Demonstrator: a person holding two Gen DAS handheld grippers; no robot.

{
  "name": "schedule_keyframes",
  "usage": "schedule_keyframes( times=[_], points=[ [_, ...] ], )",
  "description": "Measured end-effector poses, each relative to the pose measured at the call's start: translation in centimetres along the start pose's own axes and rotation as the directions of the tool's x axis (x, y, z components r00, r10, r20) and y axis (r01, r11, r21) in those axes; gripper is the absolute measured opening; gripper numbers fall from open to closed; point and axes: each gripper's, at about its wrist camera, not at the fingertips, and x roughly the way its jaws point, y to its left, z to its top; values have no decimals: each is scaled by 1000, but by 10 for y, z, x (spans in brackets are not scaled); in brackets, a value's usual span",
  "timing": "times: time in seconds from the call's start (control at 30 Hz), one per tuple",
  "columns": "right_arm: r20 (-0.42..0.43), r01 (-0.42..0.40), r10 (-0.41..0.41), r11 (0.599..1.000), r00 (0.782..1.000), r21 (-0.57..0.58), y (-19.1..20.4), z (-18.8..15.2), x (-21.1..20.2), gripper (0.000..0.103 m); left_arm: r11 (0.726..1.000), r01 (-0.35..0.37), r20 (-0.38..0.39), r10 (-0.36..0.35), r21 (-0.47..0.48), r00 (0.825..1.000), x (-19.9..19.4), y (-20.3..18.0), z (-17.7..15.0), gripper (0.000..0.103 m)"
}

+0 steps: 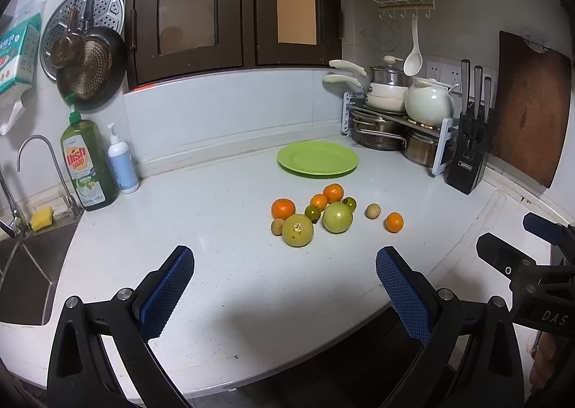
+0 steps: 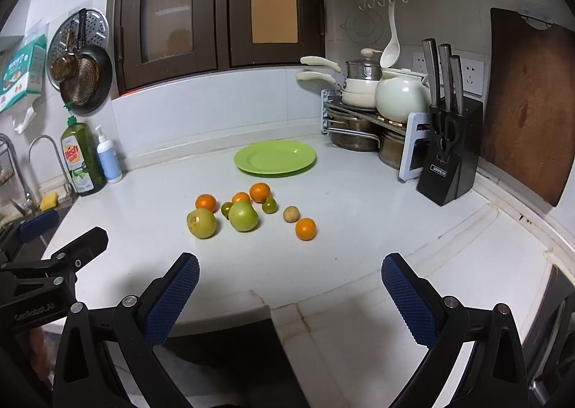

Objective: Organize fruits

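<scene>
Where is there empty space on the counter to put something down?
The green plate is bare. There is open counter between the dish soap bottle and the fruit pile, and more between the fruit and both open tongs. It is crowded in the back corner by the pot rack and knife block.

- Left gripper (image 1: pixel 285 260) is tilted downward, its blue-padded fingers (image 1: pixel 169 294) spread wide with nothing between them.
- Right gripper (image 2: pixel 290 269) is tilted down likewise, fingers (image 2: pixel 409 300) equally wide apart and empty.
- The two grippers sit side by side, each visible at the edge of the other's view.
</scene>
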Motion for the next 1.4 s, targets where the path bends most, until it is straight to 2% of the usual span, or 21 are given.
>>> schedule_keyframes(
  times=[1.4],
  points=[
    [10, -6, 6, 1000, 1000, 4, -6, 3, -4, 102, 1000, 16, 14, -16, 4, 1000, -1, -10, 5, 103]
  ],
)
